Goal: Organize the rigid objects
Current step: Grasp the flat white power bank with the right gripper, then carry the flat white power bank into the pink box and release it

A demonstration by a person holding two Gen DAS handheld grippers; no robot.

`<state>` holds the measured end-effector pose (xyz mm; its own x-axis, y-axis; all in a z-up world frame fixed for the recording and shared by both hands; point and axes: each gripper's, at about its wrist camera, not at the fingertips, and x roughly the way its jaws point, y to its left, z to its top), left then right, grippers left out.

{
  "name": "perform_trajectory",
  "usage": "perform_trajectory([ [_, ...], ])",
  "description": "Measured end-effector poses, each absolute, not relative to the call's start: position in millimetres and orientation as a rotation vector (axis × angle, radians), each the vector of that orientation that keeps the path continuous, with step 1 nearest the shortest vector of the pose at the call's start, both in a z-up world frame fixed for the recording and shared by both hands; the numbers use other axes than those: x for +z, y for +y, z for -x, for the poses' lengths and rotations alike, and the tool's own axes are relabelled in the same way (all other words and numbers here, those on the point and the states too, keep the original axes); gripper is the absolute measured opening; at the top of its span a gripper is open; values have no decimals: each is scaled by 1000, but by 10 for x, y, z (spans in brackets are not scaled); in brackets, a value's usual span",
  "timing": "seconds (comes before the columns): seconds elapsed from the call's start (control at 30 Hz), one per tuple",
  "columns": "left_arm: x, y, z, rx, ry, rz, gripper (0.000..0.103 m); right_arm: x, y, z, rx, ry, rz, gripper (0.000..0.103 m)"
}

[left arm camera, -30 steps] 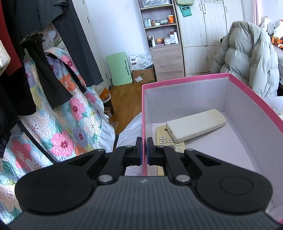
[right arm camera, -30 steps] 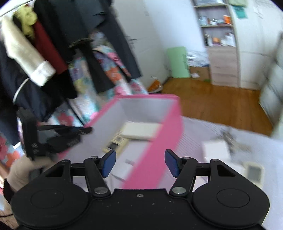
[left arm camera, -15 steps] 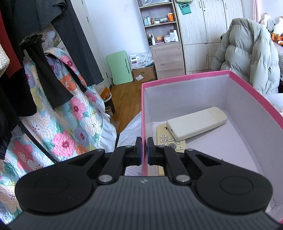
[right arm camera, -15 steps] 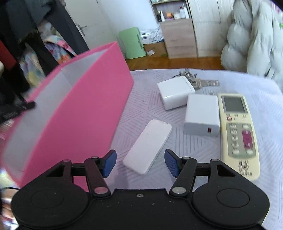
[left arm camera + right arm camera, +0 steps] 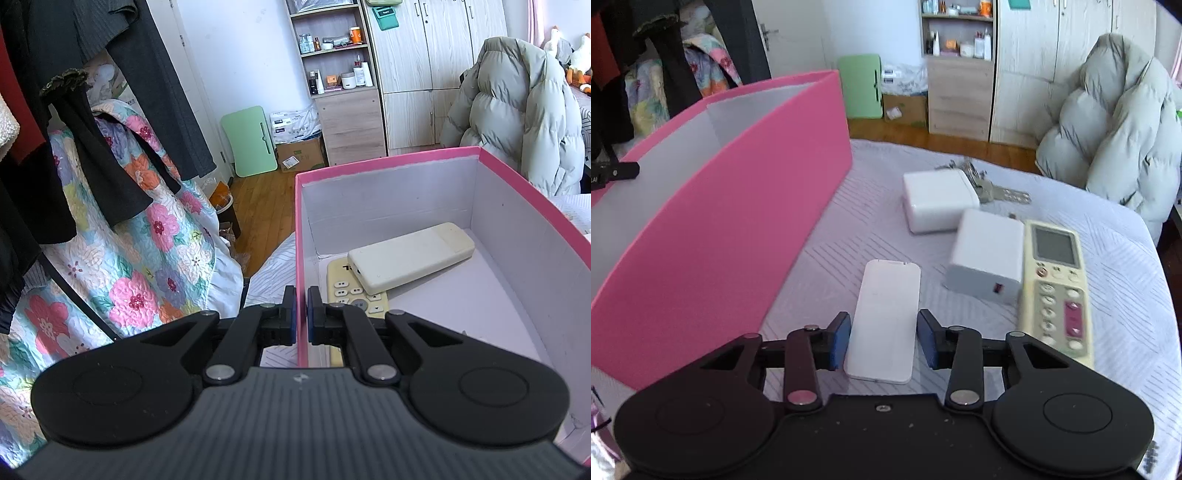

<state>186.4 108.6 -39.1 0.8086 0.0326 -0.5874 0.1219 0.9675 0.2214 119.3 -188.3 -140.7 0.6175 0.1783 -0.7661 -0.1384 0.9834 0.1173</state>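
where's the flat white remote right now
In the right wrist view the flat white remote lies on the bedspread between the closing right gripper pads, right of the pink box.

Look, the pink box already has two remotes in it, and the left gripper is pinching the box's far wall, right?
Not quite. The left gripper pinches the pink box's near wall, close to its corner, not the far one; the left wrist view shows it. The two remotes, a white one lying over a yellowish one, are inside.
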Motion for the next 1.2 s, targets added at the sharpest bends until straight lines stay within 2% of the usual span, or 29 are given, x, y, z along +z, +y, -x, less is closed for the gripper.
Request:
perform_trajectory([
  [0.17, -394, 1089, -1859, -47, 629, -257, 5, -1452, -1737, -1254, 180, 859, 15, 52],
  [0.23, -388, 1100, -1861, -49, 629, -255, 5, -1477, -1739, -1292, 185, 837, 7, 43],
  [0.43, -391, 1088, -1860, -48, 628, -261, 5, -1413, -1875, -1196, 193, 802, -86, 43],
  [0.87, -394, 1093, -1857, -48, 629, -261, 5, -479, -1706, -959, 415, 571, -93, 43],
  [1.03, -390, 1098, -1856, -48, 628, -256, 5, -254, -1285, -1292, 624, 659, -42, 43],
  [1.2, -377, 1114, -1855, -48, 627, -255, 5, -315, -789, -1855, 728, 814, 70, 43],
])
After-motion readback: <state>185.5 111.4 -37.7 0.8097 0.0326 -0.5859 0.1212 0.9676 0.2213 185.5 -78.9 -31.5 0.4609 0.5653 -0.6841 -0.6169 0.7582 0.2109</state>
